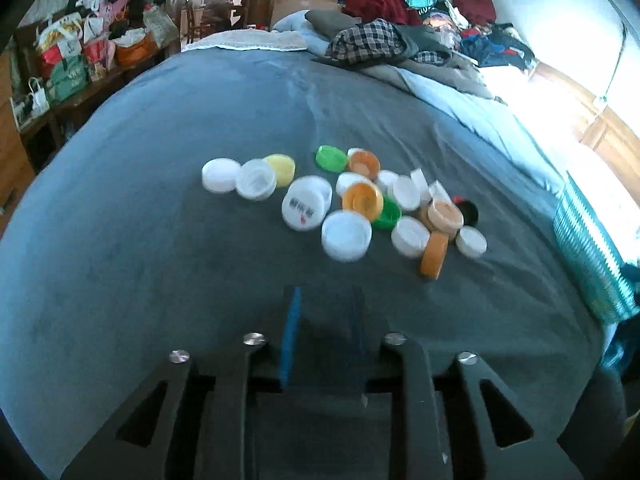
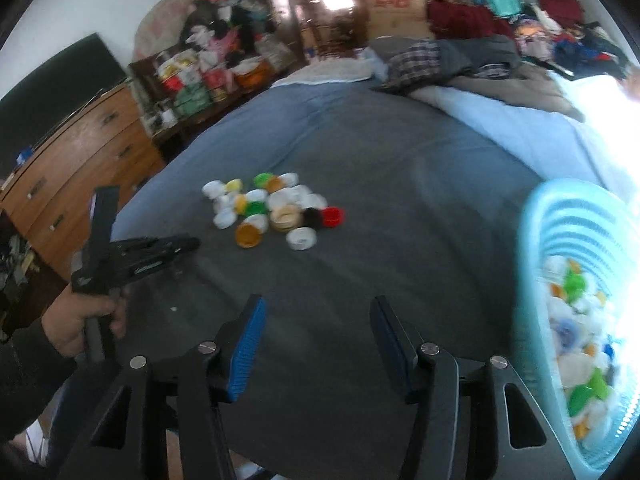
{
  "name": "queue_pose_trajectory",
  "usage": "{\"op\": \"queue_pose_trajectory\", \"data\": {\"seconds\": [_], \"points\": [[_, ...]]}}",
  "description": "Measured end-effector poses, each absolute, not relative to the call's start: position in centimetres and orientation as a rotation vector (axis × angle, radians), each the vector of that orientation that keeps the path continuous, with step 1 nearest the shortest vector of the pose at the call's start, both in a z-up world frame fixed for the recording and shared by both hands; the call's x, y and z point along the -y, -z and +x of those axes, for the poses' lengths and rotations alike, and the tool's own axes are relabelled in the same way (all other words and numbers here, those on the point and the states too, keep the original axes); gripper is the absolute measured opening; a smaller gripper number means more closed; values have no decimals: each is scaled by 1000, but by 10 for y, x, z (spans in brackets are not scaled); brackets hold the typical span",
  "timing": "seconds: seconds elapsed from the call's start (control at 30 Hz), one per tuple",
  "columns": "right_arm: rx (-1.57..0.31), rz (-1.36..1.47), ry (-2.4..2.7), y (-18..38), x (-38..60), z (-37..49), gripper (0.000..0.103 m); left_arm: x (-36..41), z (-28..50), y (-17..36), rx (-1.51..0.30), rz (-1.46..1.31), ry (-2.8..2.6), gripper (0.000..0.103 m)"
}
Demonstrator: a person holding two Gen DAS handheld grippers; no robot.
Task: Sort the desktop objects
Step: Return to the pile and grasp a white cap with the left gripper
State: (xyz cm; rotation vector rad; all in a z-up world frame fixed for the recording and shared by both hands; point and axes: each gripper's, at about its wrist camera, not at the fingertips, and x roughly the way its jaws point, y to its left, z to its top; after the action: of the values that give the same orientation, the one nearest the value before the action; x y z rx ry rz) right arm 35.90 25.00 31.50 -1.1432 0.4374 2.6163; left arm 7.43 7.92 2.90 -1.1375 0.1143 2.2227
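Observation:
A pile of plastic caps (image 1: 362, 200), white, orange, green and yellow, lies on the grey bed cover (image 1: 160, 240). In the right wrist view the same caps (image 2: 276, 212) include a red and a black one. My left gripper (image 1: 324, 294) hovers short of the pile with its blue pads (image 1: 290, 332) drawn close; I see nothing gripped between them. The left gripper (image 2: 188, 244) also shows from the side, held by a hand (image 2: 76, 324). My right gripper (image 2: 318, 308) is open over bare cover, with nothing between its fingers. A light blue basket (image 2: 568, 216) at its right holds several caps.
The basket (image 1: 588, 264) stands at the bed's right edge. Piled clothes (image 1: 384, 40) cover the far end of the bed. A wooden dresser (image 2: 72, 160) and a cluttered shelf (image 2: 200, 72) stand to the left. Bright window light washes out the right side.

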Motion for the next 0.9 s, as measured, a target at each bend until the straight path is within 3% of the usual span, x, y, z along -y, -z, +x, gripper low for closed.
{"op": "queue_pose_trajectory", "data": {"seconds": [0.13, 0.17, 0.3, 0.37, 0.47, 0.57, 0.9], "points": [[-441, -1173, -2632, -306, -236, 350, 59, -96, 57, -30, -104, -1117, -2200, 61], [-442, -1184, -2627, -303, -235, 350, 59, -99, 54, -28, -109, -1118, -2205, 63], [-473, -1208, -2601, -293, -238, 351, 59, -109, 43, -21, -135, -1157, -2181, 62], [-480, -1214, -2595, -290, -239, 349, 59, -113, 47, -21, -169, -1144, -2165, 26], [-495, -1218, -2603, -287, -238, 339, 58, -115, 52, -20, -193, -1128, -2162, 26], [-489, -1217, -2632, -286, -234, 327, 48, -107, 56, -27, -167, -1114, -2171, 26], [-421, -1243, -2738, -267, -213, 245, 48, -53, 82, -24, -181, -1178, -2294, 26]]}}
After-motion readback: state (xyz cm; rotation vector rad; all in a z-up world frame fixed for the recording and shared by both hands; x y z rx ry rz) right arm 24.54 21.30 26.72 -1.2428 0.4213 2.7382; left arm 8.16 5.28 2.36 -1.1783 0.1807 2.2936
